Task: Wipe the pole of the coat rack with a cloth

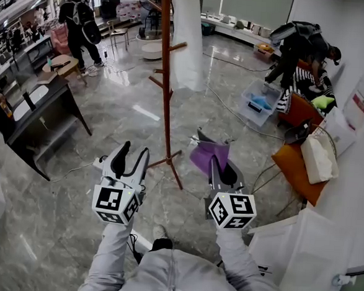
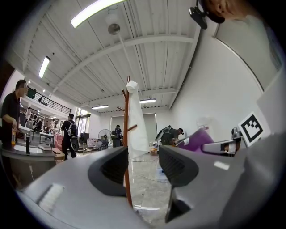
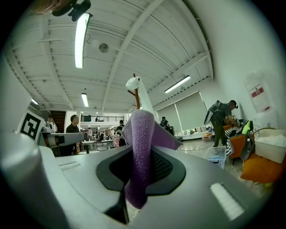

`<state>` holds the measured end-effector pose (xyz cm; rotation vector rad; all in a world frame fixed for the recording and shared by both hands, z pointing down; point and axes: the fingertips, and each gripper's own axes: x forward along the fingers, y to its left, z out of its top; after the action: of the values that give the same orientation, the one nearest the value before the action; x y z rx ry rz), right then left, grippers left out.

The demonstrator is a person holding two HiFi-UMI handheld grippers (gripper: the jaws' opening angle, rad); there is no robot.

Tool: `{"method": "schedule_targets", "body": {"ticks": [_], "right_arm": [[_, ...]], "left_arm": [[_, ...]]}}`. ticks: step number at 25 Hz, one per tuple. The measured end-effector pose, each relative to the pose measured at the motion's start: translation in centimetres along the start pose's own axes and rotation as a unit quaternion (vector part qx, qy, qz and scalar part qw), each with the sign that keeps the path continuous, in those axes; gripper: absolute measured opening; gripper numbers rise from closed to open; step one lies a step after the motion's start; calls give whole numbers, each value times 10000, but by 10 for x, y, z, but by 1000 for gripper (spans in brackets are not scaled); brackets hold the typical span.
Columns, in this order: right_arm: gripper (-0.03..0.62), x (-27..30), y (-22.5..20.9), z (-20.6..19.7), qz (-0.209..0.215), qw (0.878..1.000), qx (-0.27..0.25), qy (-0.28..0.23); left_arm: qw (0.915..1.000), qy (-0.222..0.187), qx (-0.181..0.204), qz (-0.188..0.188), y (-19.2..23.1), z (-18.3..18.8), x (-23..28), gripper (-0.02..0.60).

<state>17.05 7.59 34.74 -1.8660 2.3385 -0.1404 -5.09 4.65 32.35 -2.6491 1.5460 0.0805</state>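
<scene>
- Cloth (image 3: pixel 142 147): purple and fleecy, pinched in my right tool (image 1: pixel 213 157). In the right gripper view one fold stands upright between the two jaws and a flap spreads above them.
- Right tool: jaws pressed together on the cloth. I hold it low in front of me, to the right of the rack's feet and apart from them. The cloth touches no part of the rack.
- Left tool (image 1: pixel 135 150): jaws spread, gripping nothing. I hold it beside the right tool, to the left of the rack's feet. In the left gripper view the rack shows through the gap between the jaws, but it stands beyond the tips, untouched.
- Coat rack (image 1: pixel 173 167): reddish-brown wood, upright on the floor (image 1: pixel 109 121) ahead of me, beyond and between my two tools. Its feet splay out at the base.
- Pole (image 1: pixel 166 100): slender and vertical, with short pegs angled off it along its height.
- White garment (image 1: pixel 187 39): hangs from the top of the rack and drapes down the right side of the pole in the head view.
- Floor: grey, glossy, stone-patterned, with cables trailing across it.
- Bench (image 1: pixel 47 110): dark, well to the left of the rack.
- Background: several people stand or bend at the far sides of the room.
</scene>
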Motion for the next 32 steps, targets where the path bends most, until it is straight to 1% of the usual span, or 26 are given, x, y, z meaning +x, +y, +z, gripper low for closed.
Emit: {"method": "schedule_targets", "body": {"ticks": [7,14,19,26,29,32], "right_arm": [[54,55,0,-7,-16,10000,-7,74],[54,118,4,-13,-161,9998,5,96],[54,153,11,-11,-274,9996,-10,53],[54,185,28,12,-244,9992,-131,-279],[54,199,36,30,-137,9978,-374,-524],[54,217,46,52,-4,9936,-800,-791]], "left_arm": [[9999,87,-80,-44,38,-13,45,230],[9996,87,-117,-226,83,-19,97,230],[9992,80,-153,-369,110,-23,125,230],[9983,71,-133,-568,132,-27,152,230],[9980,57,-150,-609,136,-29,161,230],[9980,80,-186,-593,142,-34,168,230]]}}
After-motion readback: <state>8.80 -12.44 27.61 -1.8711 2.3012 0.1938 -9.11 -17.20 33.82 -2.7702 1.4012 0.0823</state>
